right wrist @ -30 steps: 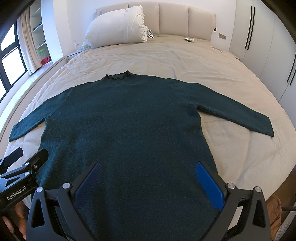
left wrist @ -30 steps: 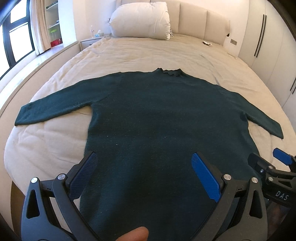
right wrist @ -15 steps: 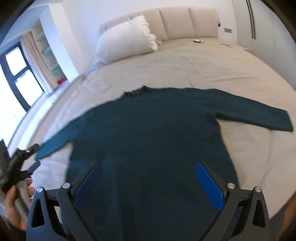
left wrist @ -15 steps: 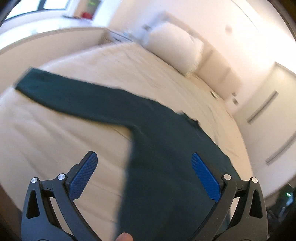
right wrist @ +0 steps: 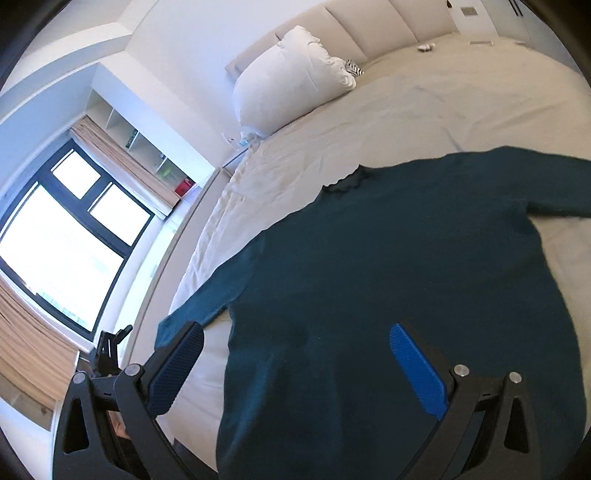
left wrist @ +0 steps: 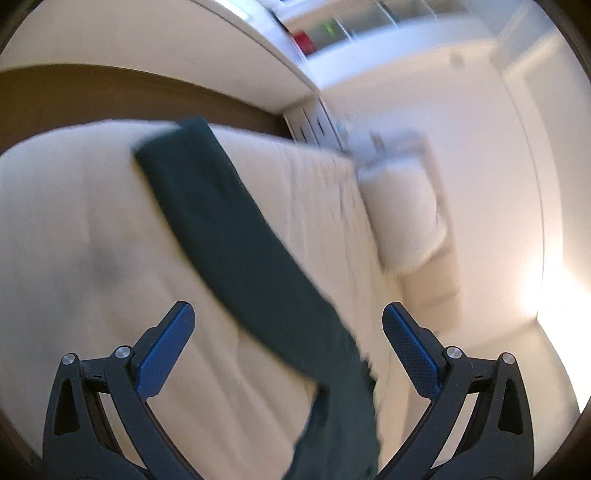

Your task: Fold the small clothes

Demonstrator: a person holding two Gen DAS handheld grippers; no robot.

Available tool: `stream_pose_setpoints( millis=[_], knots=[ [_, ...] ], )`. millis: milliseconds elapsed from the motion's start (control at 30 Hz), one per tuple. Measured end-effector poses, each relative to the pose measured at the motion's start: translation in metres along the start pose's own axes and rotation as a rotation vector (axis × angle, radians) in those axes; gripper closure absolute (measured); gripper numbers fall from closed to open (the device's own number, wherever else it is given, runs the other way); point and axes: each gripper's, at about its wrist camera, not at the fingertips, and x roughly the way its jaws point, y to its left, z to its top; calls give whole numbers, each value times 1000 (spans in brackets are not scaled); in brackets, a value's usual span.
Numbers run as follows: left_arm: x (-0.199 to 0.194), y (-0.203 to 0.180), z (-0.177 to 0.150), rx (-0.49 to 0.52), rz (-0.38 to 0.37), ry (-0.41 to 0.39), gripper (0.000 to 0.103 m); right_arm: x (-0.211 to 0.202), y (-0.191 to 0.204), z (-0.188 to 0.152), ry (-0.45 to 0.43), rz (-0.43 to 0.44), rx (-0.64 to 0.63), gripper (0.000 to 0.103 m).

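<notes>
A dark green long-sleeved sweater (right wrist: 406, 280) lies spread flat, front down or up not discernible, across the near half of a bed (right wrist: 424, 107) covered in a cream sheet. Its frilled collar (right wrist: 345, 181) points toward the far headboard (right wrist: 369, 33), where a white pillow (right wrist: 291, 79) leans. One sleeve (left wrist: 221, 229) stretches out to the left edge of the mattress, its cuff lying close to the bed's rim; the other sleeve runs off to the right of the right wrist view.

The right gripper (right wrist: 295, 365) hovers over the lower body of the sweater, its blue-padded fingers (right wrist: 417, 369) spread wide apart with nothing between them. The left gripper (left wrist: 288, 350) is tilted over the outstretched left sleeve, jaws likewise wide and empty; its view is smeared by motion blur, so whether the fingertips touch the cloth cannot be told. In the right wrist view the left gripper's black frame shows at the near left, beside the bed's edge.

A dark-framed window (right wrist: 66, 240) with beige curtains fills the left wall, and open shelves (right wrist: 147, 151) stand beyond it, holding a small red item. A small object (right wrist: 428, 47) rests on the far side of the bed.
</notes>
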Motion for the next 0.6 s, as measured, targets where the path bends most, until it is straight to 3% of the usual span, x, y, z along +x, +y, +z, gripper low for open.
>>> stream_pose_setpoints(
  millis=[100, 233, 467, 567, 600],
  knots=[
    [9, 30, 29, -123, 15, -13, 0, 5, 2, 3, 4, -34, -29, 0],
    [17, 63, 53, -265, 0, -98, 6, 15, 2, 10, 18, -44, -11, 0],
    [48, 68, 83, -309, 7, -136, 8, 33, 3, 9, 55, -41, -31, 21],
    [60, 66, 87, -313, 23, -147, 9, 37, -1, 9, 62, -47, -32, 21],
    [64, 69, 90, -304, 27, -149, 14, 36, -3, 10, 58, -50, -27, 21]
  ],
)
